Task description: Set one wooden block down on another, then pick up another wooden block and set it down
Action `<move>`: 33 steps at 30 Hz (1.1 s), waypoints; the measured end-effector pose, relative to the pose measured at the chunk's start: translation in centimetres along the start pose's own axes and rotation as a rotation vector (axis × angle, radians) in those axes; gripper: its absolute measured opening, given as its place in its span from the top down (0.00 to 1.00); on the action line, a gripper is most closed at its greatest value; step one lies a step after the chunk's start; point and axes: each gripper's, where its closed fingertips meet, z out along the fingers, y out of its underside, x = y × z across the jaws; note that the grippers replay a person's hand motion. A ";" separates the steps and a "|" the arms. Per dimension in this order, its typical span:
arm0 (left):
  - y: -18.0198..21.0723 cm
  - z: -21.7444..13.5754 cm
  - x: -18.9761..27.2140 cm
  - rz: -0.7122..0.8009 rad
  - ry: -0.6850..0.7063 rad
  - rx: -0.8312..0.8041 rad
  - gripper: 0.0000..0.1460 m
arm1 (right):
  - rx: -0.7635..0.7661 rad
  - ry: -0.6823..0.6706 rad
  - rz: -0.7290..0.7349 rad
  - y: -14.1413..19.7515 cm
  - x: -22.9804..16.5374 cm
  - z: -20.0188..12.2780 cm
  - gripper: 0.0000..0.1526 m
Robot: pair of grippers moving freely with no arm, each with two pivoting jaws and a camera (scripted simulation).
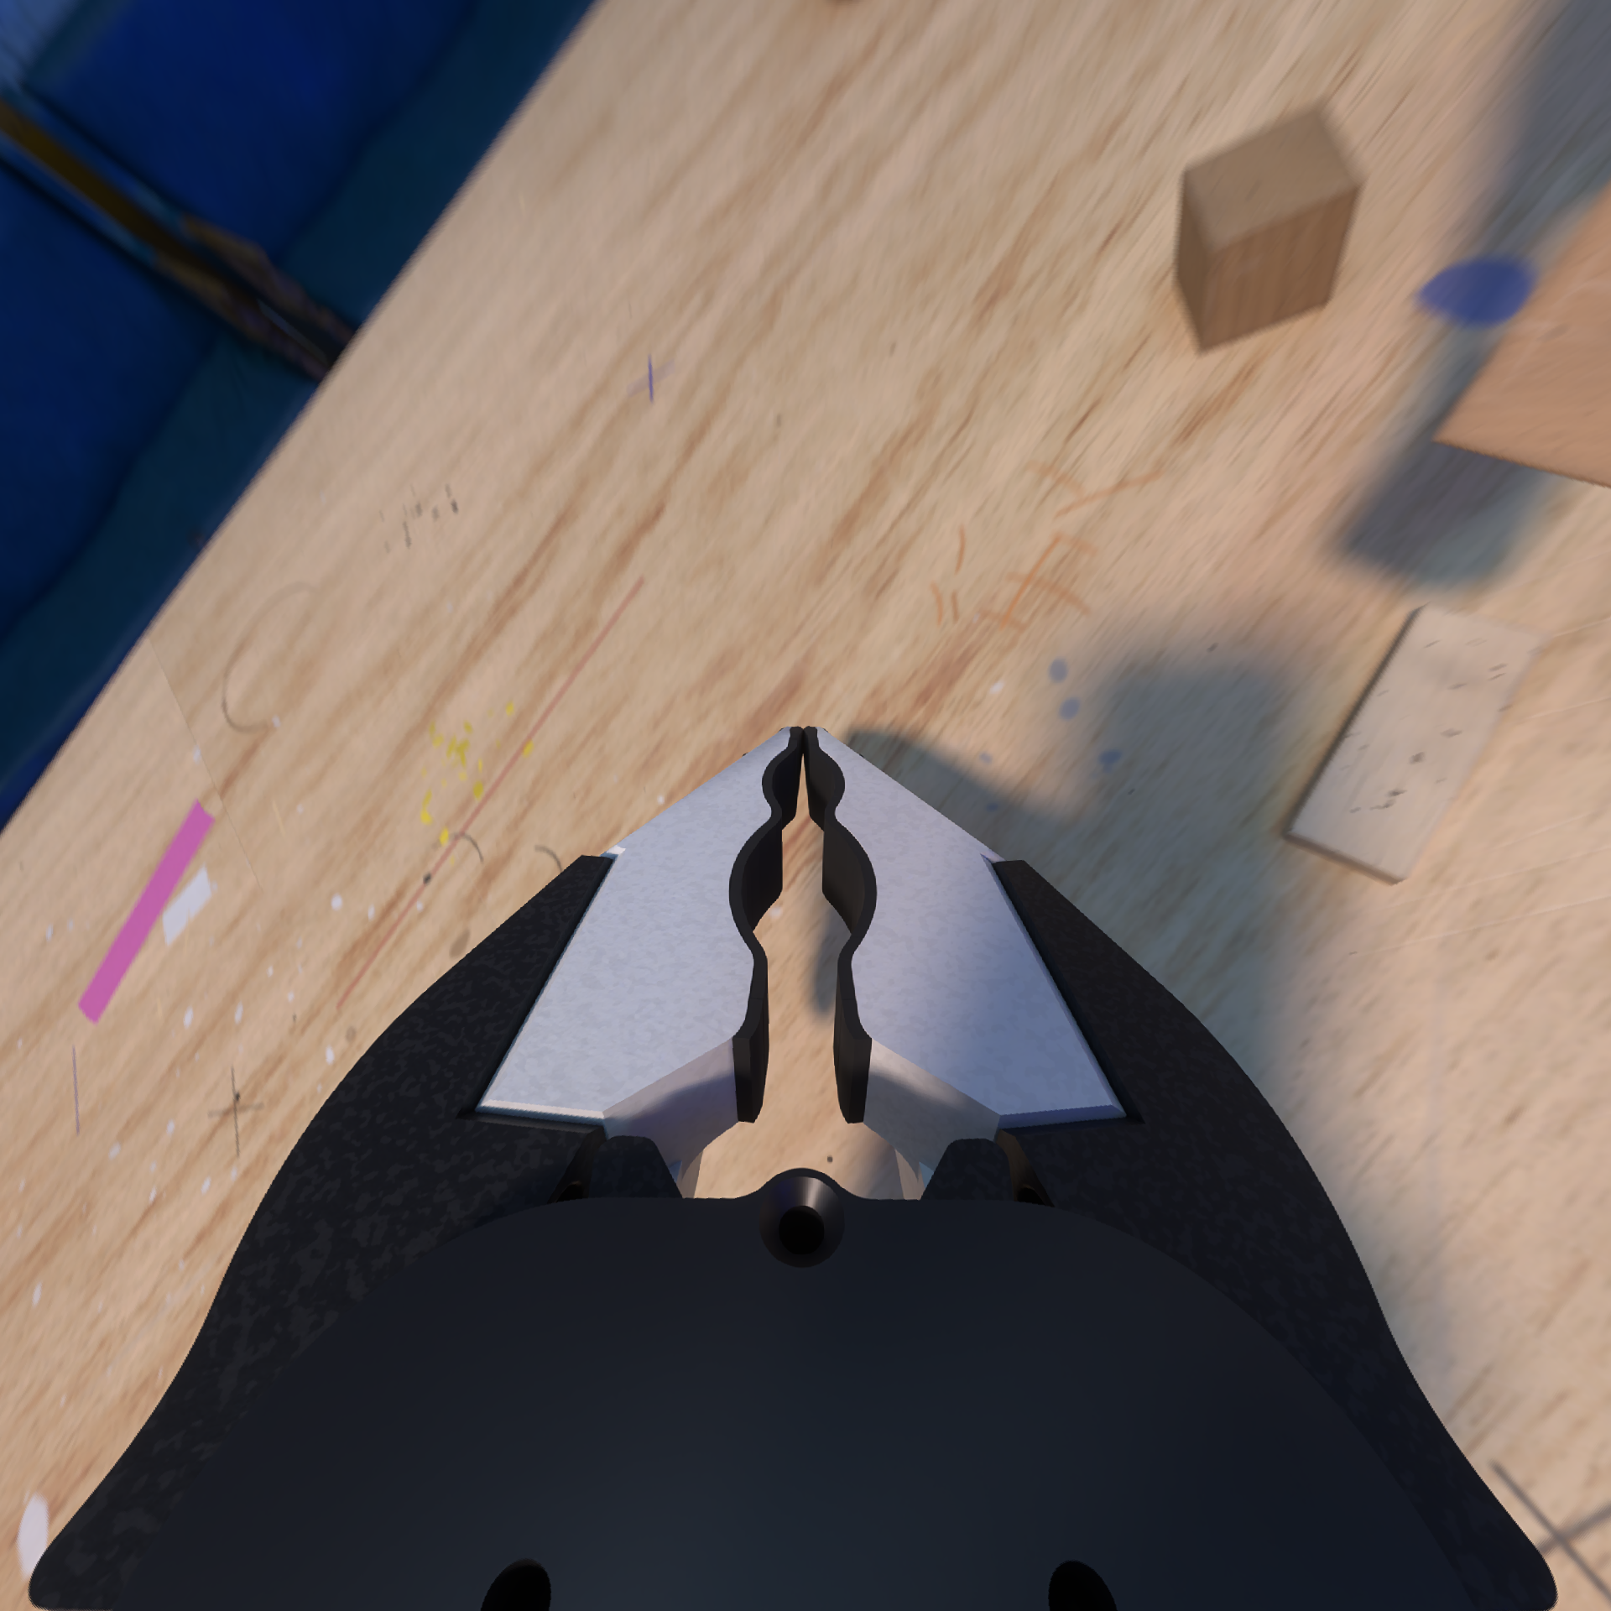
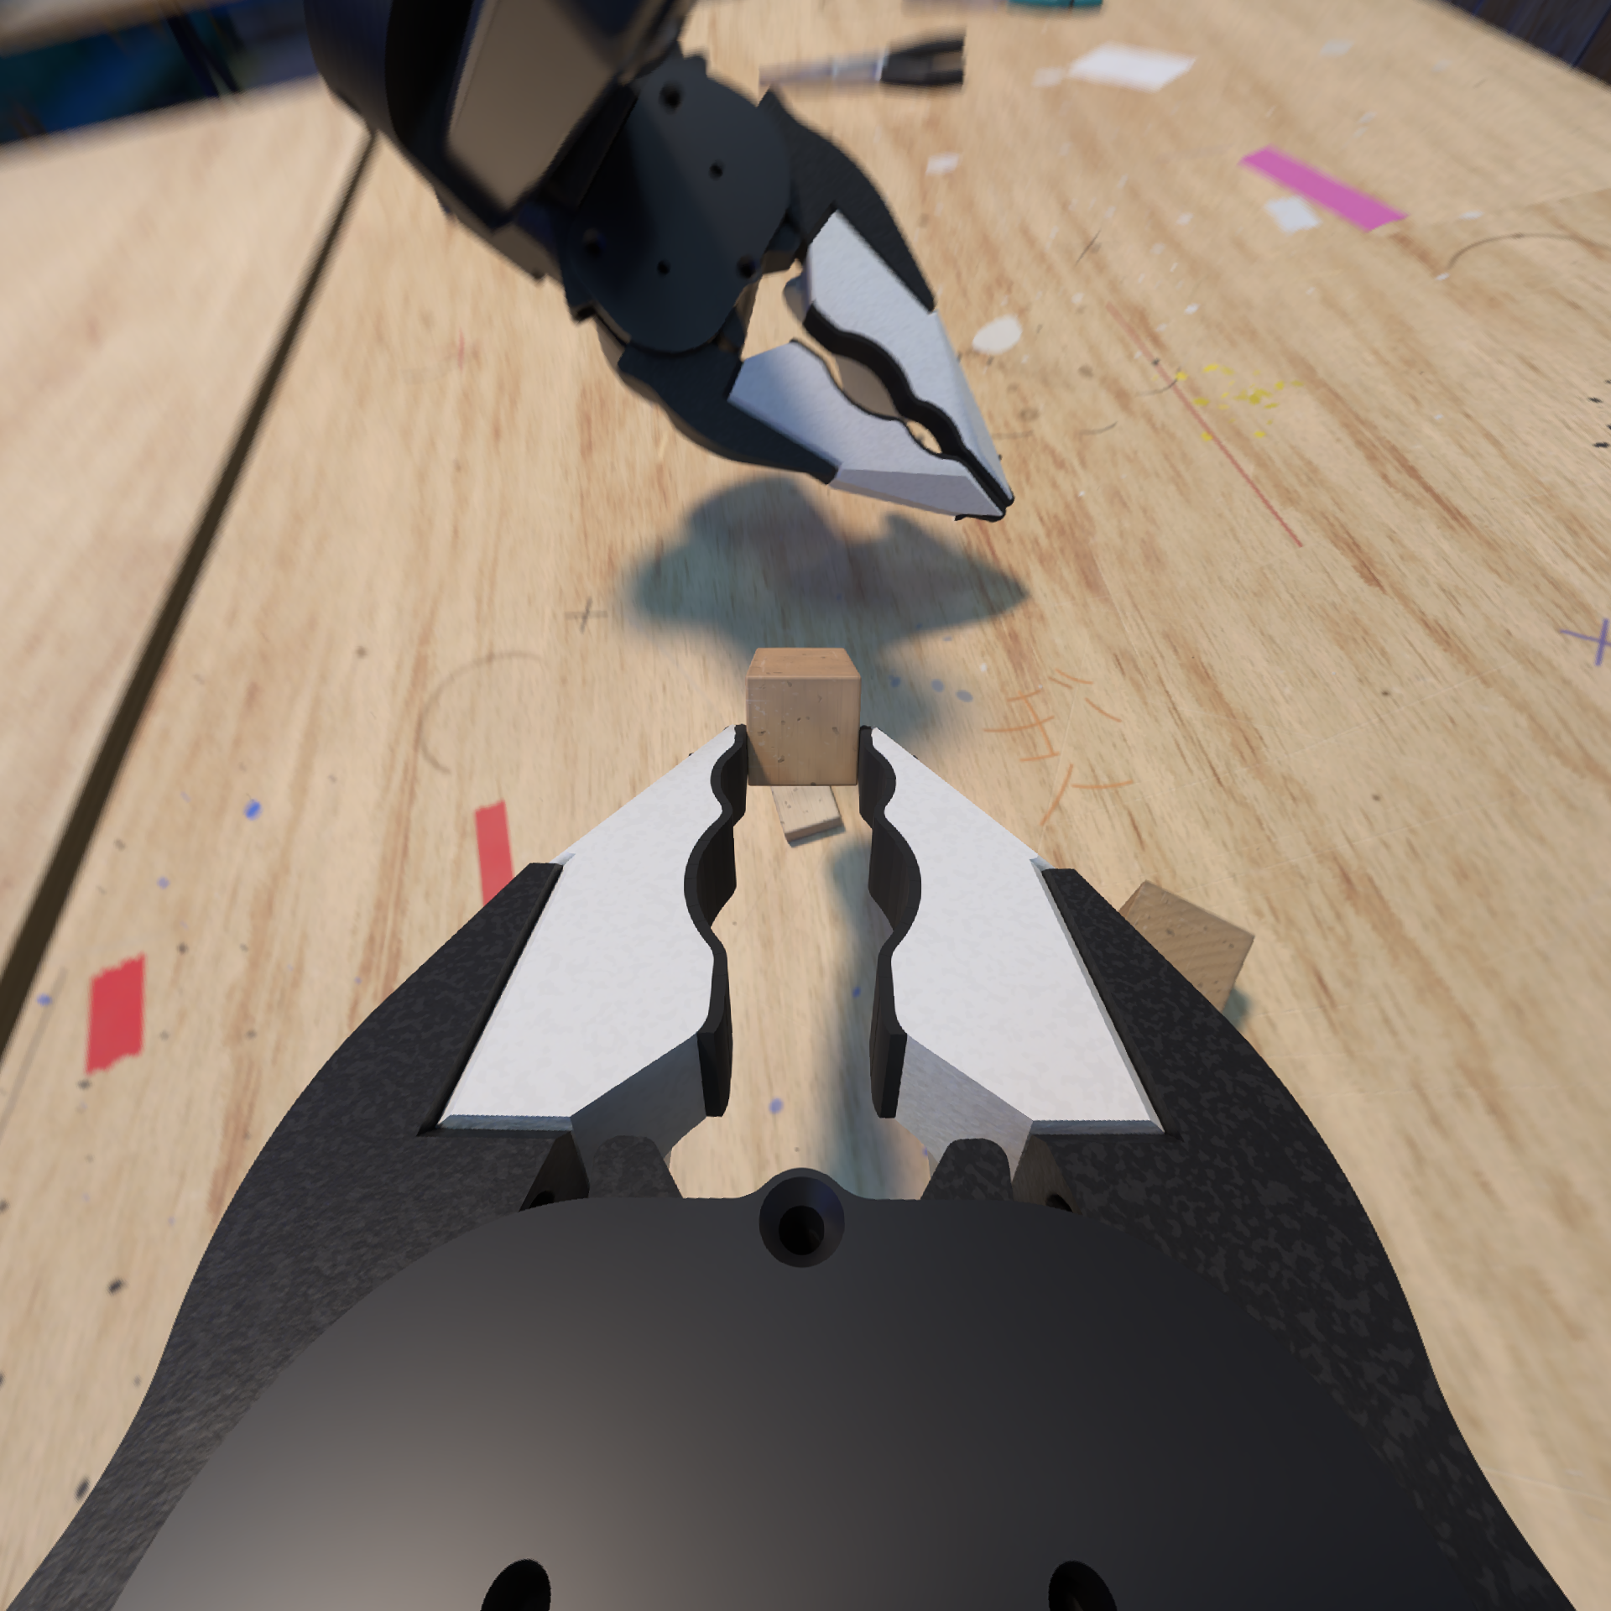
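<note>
My right gripper is shut on a light wooden cube, held at the fingertips above the table. A flat pale wooden block lies on the table below it and also shows in the left wrist view. A darker wooden cube sits just right of my right finger; the left wrist view shows it too. My left gripper is shut and empty, hovering over bare table; it shows beyond the held cube in the right wrist view. A light wooden piece is cut off at the right edge.
The wooden table bears paint specks, pencil marks, pink tape and red tape. Its edge runs diagonally at upper left, with blue floor beyond. Hand tools lie at the far end.
</note>
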 end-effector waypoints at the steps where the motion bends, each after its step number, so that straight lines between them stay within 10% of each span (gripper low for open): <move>1: 0.8 0.4 -0.1 -0.004 -0.004 -0.045 1.00 | -0.054 0.004 -0.034 0.1 0.0 0.4 0.84; 13: 2.9 1.4 0.7 -0.171 0.119 -0.108 1.00 | -0.642 -0.080 -0.413 0.6 -0.1 2.9 0.84; 33: 2.6 1.5 0.9 -0.163 0.123 -0.090 1.00 | -0.805 -0.039 -0.357 1.3 -0.7 4.2 0.84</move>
